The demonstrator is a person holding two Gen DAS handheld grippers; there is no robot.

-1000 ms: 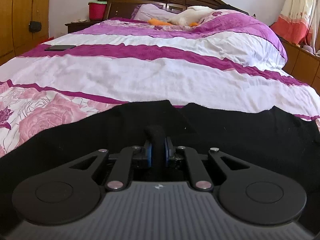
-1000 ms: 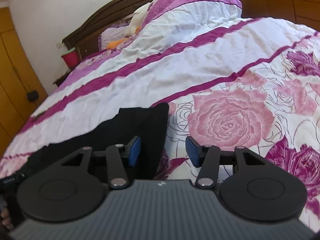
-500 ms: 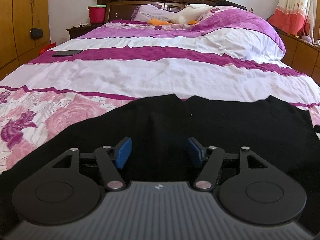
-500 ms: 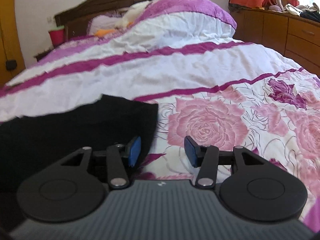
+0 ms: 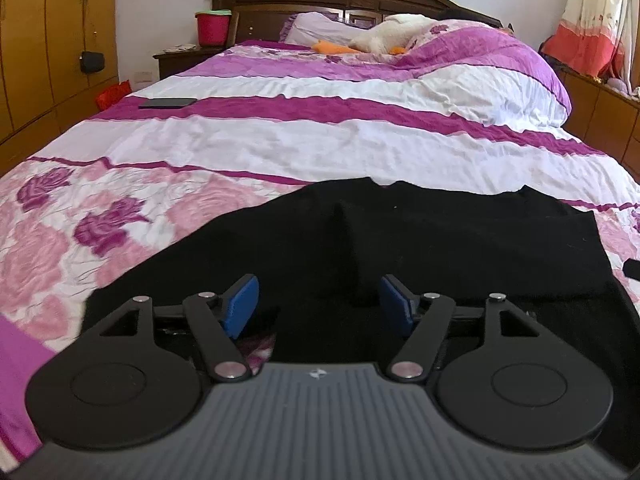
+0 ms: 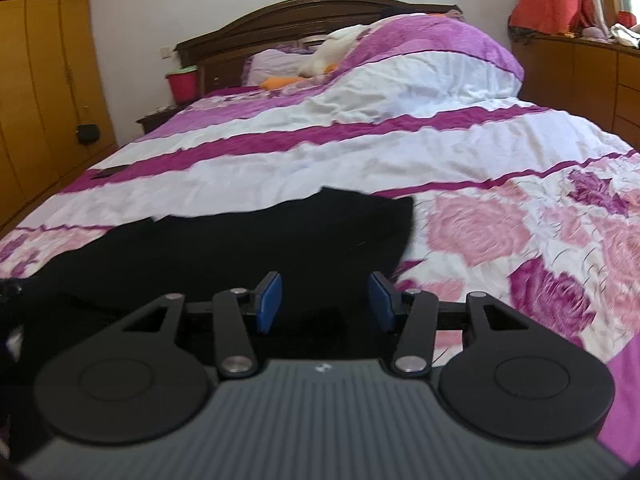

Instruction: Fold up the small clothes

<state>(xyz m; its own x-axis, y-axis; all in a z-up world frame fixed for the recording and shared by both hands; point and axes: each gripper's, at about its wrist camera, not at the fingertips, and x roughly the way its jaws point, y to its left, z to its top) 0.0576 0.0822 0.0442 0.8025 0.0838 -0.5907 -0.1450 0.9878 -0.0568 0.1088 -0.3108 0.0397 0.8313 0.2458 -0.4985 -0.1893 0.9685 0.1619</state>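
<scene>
Bright daylight, fisheye-bent edges, slight motion blur right view

Black garment point(image 5: 440, 248); pink-rose, purple-and-white striped bedspread point(image 5: 320, 140); red bucket point(image 5: 212, 28).

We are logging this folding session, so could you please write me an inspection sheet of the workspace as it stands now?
Surface: bed with a striped, rose-printed cover, wrinkled.
Job's things: black garment spread on the near end of the bed, with a raised fold near its middle.
Clutter: dark phone lying flat on a purple stripe; white plush toy and pillow by the headboard.
Grippers: left gripper opening, over the garment, pads clear of the cloth; right gripper open, empty, above the garment's edge.
Cables: nothing seen.
Surroundings: red bucket on a nightstand, wooden wardrobe, curtain.
</scene>
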